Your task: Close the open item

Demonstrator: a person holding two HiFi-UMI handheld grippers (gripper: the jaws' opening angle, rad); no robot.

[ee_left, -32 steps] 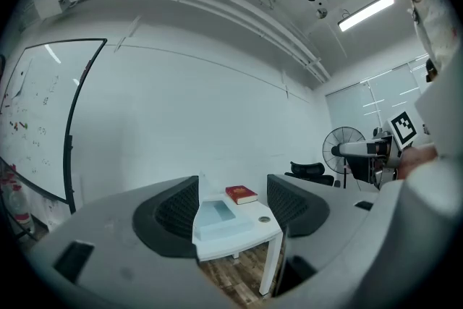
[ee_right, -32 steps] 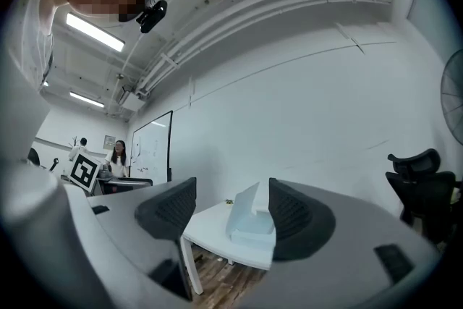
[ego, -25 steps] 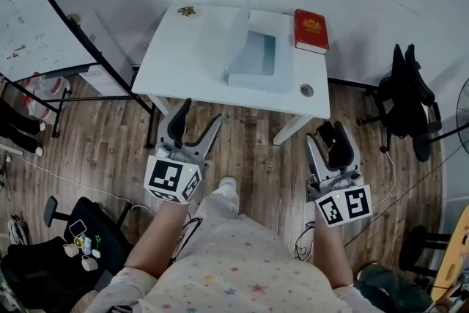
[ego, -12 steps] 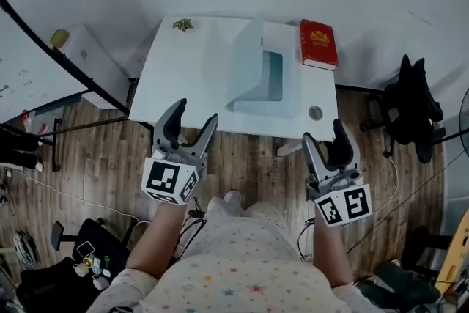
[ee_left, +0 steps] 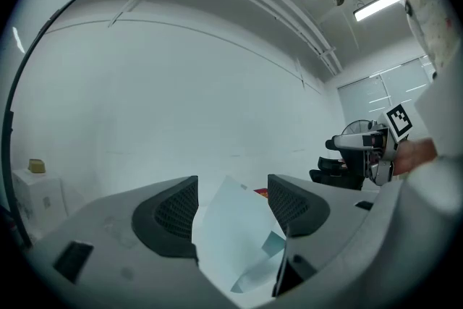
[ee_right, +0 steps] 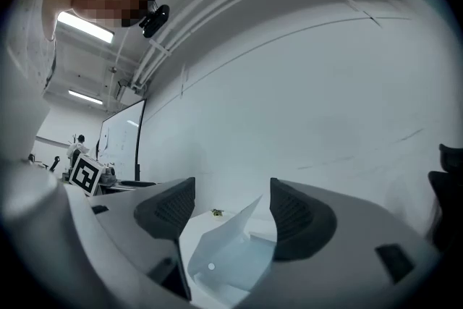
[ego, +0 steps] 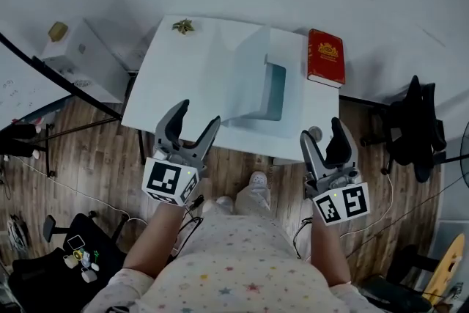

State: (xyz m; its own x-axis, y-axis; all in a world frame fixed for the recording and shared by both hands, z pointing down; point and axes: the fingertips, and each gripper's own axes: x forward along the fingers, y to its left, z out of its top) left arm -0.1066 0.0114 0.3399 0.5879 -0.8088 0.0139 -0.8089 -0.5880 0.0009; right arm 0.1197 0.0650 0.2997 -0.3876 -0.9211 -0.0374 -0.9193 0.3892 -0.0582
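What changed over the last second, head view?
The person stepped toward the table; the left claw and right claw went from over the floor to its near edge. Nothing was taken hold of: both claws stayed open and empty. The clear box is still open, lid up, red book beside it.

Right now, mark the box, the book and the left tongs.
box [ego: 272,90], head view, on its bluish inside.
book [ego: 326,57], head view, middle of the red cover.
left tongs [ego: 198,113], head view, midway between the two tips.
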